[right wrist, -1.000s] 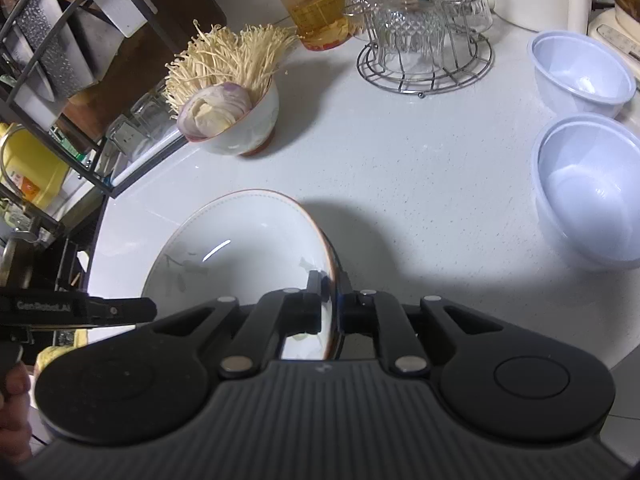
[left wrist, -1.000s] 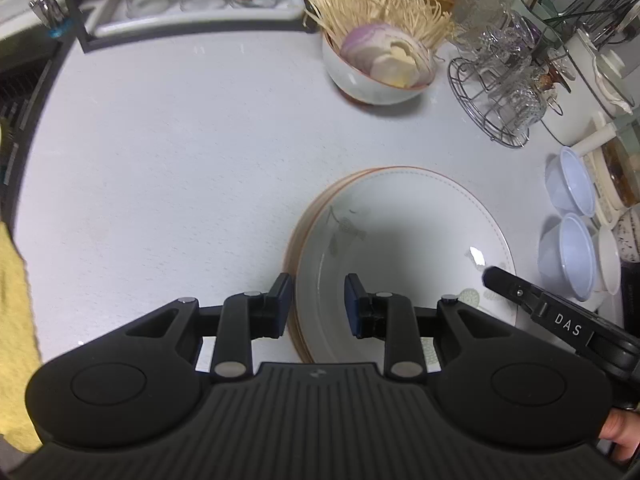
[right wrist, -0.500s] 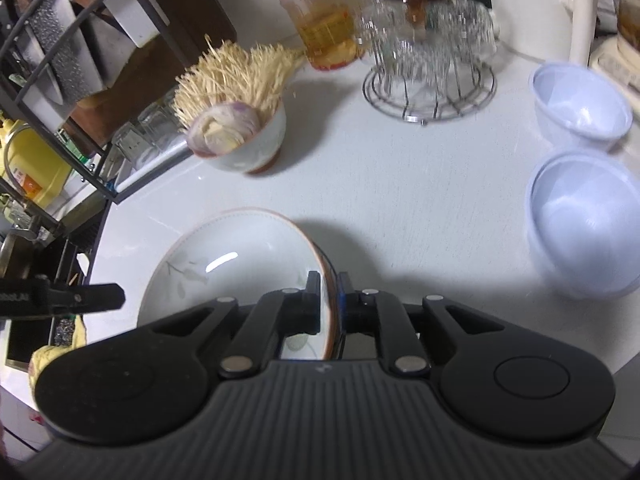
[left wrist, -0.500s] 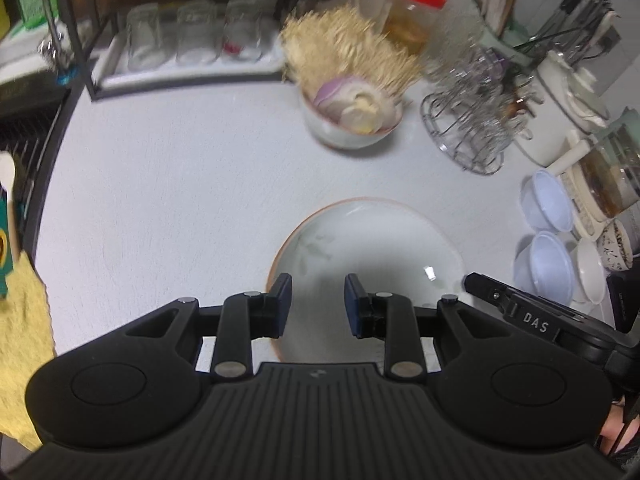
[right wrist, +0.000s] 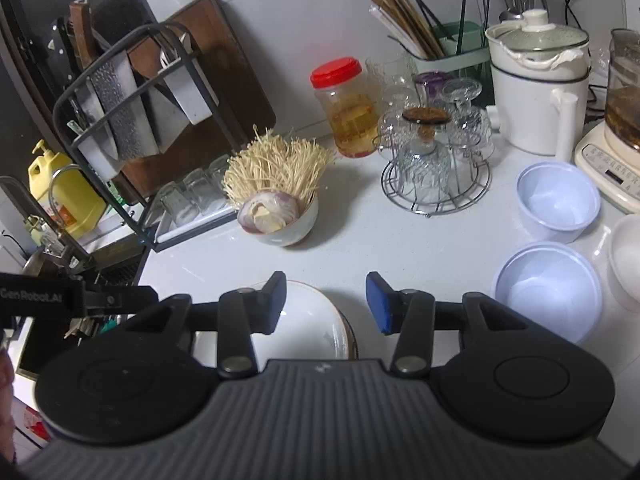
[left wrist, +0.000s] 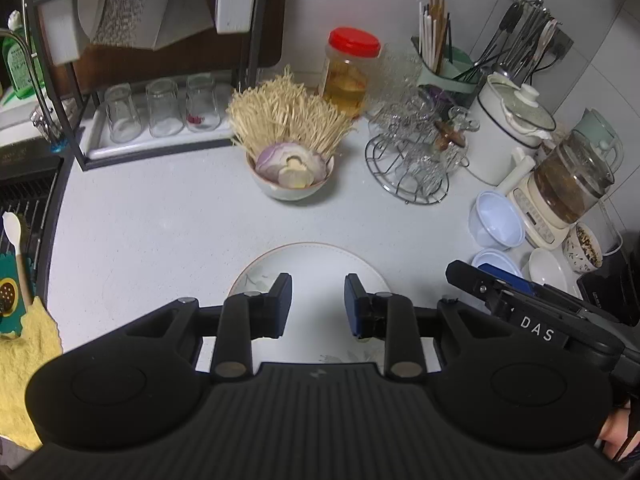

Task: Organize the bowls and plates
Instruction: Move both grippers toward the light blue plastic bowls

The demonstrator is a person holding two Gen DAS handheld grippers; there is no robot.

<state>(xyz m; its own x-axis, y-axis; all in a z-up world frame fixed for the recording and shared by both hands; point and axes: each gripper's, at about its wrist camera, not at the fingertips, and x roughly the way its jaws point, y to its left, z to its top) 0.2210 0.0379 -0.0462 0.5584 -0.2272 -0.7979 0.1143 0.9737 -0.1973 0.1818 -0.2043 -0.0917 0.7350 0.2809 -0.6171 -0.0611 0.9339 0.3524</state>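
Both grippers' jaws wide apart above plate (left wrist: 316, 258).

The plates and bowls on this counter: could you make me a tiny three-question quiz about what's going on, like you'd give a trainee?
1. True or false: the right gripper is clamped on the plate.
2. How many pale blue bowls stand to the right of the plate in the right wrist view?
A) one B) two C) four
3. Fill in: the bowl holding the onion and enoki mushrooms stands ____ the plate, toward the wall.

Key:
1. False; its jaws are apart above the plate, as are those of the left gripper.
2. B: near bowl, far bowl.
3. Beyond.
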